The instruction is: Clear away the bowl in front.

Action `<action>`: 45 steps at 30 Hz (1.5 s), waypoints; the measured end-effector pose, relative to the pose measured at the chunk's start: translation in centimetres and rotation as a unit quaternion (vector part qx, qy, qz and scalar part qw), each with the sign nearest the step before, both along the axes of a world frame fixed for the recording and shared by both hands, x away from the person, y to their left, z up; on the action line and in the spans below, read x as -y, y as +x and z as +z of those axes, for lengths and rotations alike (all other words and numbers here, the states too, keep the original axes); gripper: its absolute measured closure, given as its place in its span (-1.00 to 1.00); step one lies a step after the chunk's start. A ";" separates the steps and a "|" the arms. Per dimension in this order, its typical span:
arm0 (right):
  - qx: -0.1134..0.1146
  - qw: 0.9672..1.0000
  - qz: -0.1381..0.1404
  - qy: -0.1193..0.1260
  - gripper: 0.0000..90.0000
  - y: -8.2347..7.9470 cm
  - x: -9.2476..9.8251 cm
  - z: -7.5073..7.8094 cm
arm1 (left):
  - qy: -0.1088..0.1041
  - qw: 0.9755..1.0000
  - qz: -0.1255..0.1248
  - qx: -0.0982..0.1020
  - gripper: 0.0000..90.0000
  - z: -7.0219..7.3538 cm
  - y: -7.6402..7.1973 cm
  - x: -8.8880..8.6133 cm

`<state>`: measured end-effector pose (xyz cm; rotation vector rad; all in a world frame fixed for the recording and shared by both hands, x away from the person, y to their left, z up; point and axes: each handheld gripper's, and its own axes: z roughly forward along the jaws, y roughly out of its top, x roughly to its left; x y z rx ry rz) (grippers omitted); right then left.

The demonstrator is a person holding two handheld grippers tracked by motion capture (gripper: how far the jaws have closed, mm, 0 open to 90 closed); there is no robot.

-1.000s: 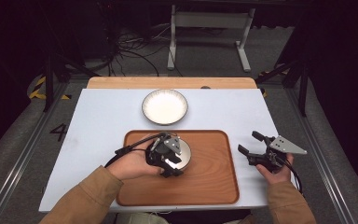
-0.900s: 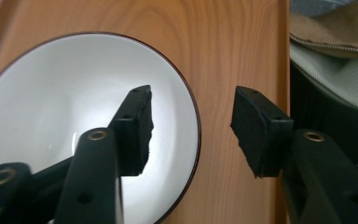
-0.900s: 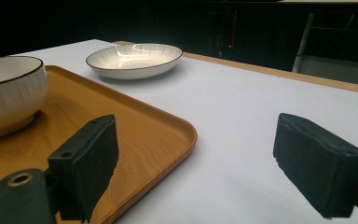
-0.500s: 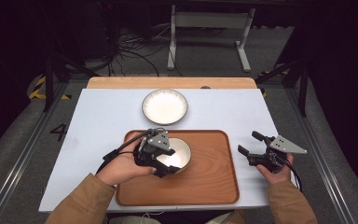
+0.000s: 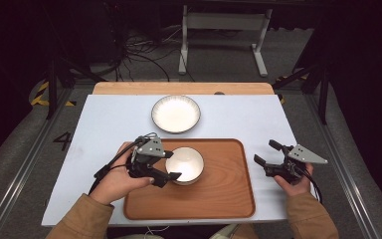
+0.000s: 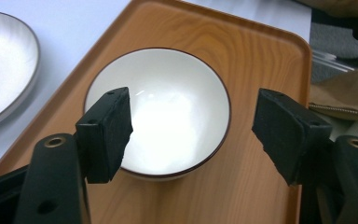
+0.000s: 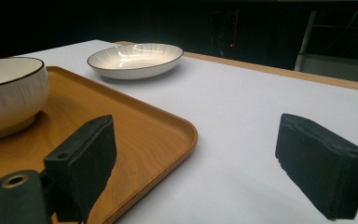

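A: Where is the small white dark-rimmed ceramic bowl (image 5: 186, 165)?
B: On the rectangular wooden tray (image 5: 229, 194), toward nine o'clock. The left hand-held gripper (image 5: 170, 166) gapes around its near rim.
A: And the right hand-held gripper (image 5: 267, 153)?
B: Open, at three o'clock over the pale counter (image 5: 109, 122). A shallow white plate (image 5: 176, 113) sits at twelve.

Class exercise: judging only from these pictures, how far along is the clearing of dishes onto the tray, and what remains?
Done: the white dark-rimmed bowl sits on the brown wooden tray. In hand: nothing; the left hand-held gripper is open beside the bowl, and the right hand-held gripper waits open off the tray's right edge. Probably left: the white ribbed shallow plate sits on the pale tabletop beyond the tray.
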<state>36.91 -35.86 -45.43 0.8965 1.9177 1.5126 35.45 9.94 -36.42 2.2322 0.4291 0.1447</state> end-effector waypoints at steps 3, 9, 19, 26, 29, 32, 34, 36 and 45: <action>-0.001 1.000 0.000 0.000 -0.71 0.0 0.0 0.0 | -0.025 0.999 0.016 0.017 -0.45 -0.1 0.1 -0.8; -0.001 1.000 -0.001 0.002 -0.73 0.0 0.0 0.0 | -0.057 0.997 0.036 0.035 -0.62 -0.2 0.3 -1.8; 0.000 1.000 -0.004 0.004 -0.76 0.0 0.0 0.0 | -0.113 0.990 0.063 0.061 -0.78 -0.7 0.3 -3.4; 0.001 1.000 -0.004 0.004 -0.84 -0.1 0.0 0.0 | -0.142 0.983 0.088 0.073 -0.82 -1.1 0.2 -4.6; 0.003 1.000 -0.003 0.001 -0.87 -0.1 0.0 0.0 | -0.146 0.981 0.097 0.079 -0.83 -1.3 0.2 -5.0; 0.005 1.000 0.000 0.001 -0.87 -0.1 0.0 0.0 | -0.161 0.978 0.103 0.085 -0.86 -1.6 0.2 -5.7; 0.005 1.000 -0.003 0.003 -0.88 -0.1 0.0 0.0 | -0.171 0.975 0.110 0.087 -0.88 -1.7 0.2 -6.1; 0.006 1.000 -0.003 0.005 -0.88 -0.1 0.1 0.0 | -0.180 0.972 0.122 0.087 -0.88 -1.8 0.3 -6.6; 0.011 1.000 -0.003 0.013 -0.88 -0.2 0.2 -0.1 | -0.201 0.966 0.128 0.098 -0.90 -3.1 0.6 -8.7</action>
